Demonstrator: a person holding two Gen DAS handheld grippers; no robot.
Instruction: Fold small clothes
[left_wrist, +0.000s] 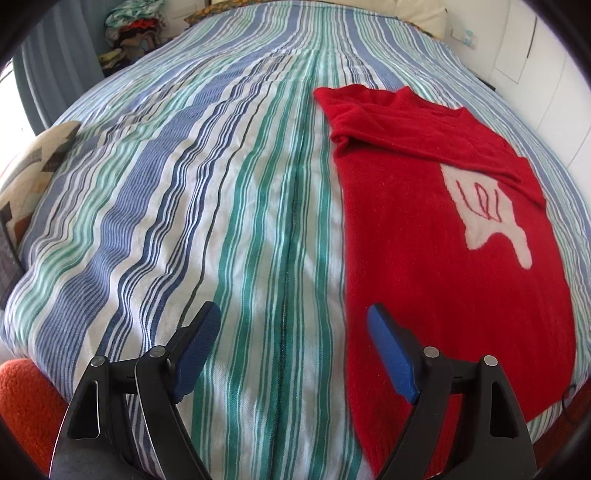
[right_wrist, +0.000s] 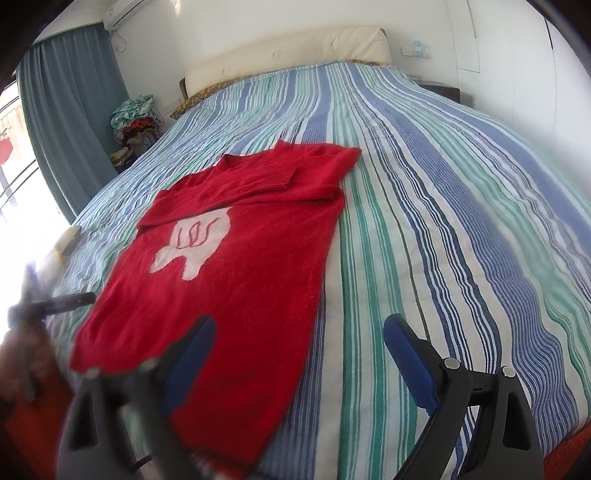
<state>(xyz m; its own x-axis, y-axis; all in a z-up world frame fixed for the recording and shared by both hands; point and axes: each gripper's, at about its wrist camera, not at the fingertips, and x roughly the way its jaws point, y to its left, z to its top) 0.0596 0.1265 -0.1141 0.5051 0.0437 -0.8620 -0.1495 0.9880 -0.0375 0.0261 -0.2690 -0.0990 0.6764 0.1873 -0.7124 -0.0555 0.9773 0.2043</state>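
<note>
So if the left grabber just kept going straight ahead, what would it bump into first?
Probably the striped bedspread. The open left gripper points at bare stripes, with the red sweater just to its right. Depth is hard to judge.

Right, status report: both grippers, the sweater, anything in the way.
Left gripper open, empty, over the striped bedspread. Right gripper open, empty, near the hem. Red sweater flat, both sleeves folded across the chest. Nothing on it.

We see a bed (right_wrist: 443, 206) under a blue, green and white striped cover, and a red sweater (right_wrist: 236, 266) lies flat on it, sleeves folded in.
</note>
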